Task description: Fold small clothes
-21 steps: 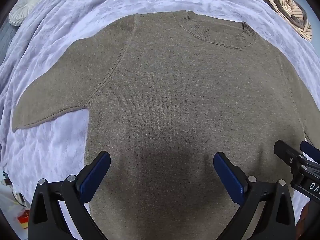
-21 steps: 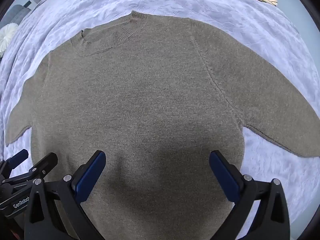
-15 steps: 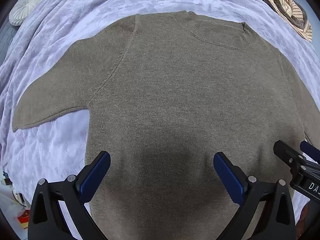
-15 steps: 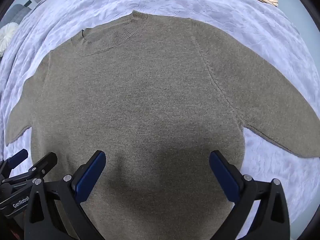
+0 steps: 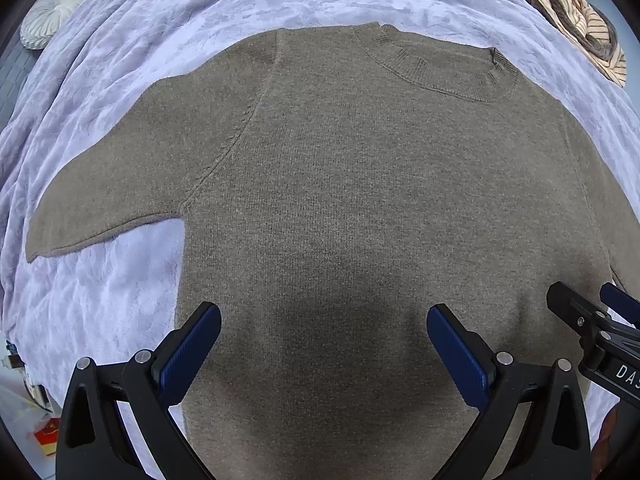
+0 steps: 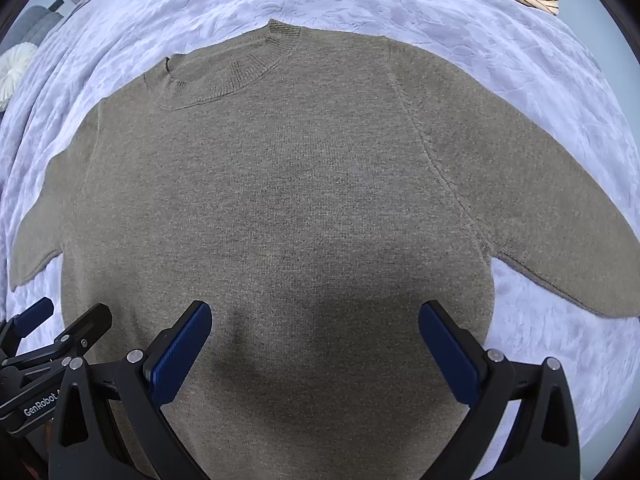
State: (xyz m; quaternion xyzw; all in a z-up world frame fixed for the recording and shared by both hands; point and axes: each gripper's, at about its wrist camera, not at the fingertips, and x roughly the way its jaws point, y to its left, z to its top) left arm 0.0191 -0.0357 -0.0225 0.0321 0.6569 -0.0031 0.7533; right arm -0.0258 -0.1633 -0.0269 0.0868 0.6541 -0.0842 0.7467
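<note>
Open blanket (image 5: pixel 100 300) is left free at 8 o'clock, below the outstretched sleeve (image 5: pixel 120 184), in the left wrist view. Passage at 3 o'clock is blocked by the right gripper (image 5: pixel 600 320). At 1 o'clock a striped garment (image 5: pixel 580 28) is heaped; at 10 o'clock a round white cushion (image 5: pixel 54 14) is set.

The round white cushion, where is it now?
In the left wrist view the round white cushion sits far upper left, beyond the lavender blanket's edge, away from the sweater's left sleeve.
</note>
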